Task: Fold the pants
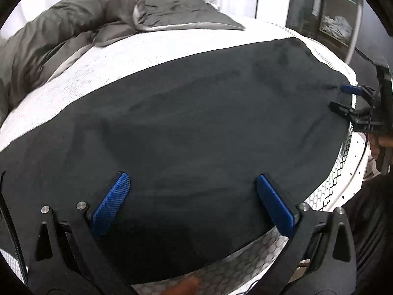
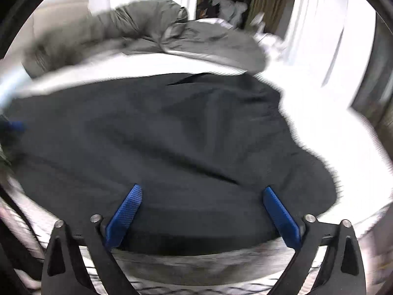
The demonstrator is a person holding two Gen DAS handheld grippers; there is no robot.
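Dark grey pants [image 1: 196,110] lie spread flat across a white mattress [image 1: 98,73]. My left gripper [image 1: 191,175] hangs over their near edge, blue pads wide apart and nothing pinched between them. At the far right edge of the cloth my right gripper [image 1: 345,98] shows side-on, also open. In the right wrist view, which is blurred, the pants [image 2: 172,135] fill the middle. There the right gripper [image 2: 202,188] stands open above the near hem. A blue pad of the left gripper [image 2: 14,125] shows at the left rim.
A crumpled grey duvet [image 1: 61,36] and a dark folded blanket [image 1: 181,12] lie at the far side of the bed. The mattress has a honeycomb mesh side [image 1: 326,191]. A hand [image 1: 378,145] holds the right gripper. White curtains [image 2: 319,24] hang behind.
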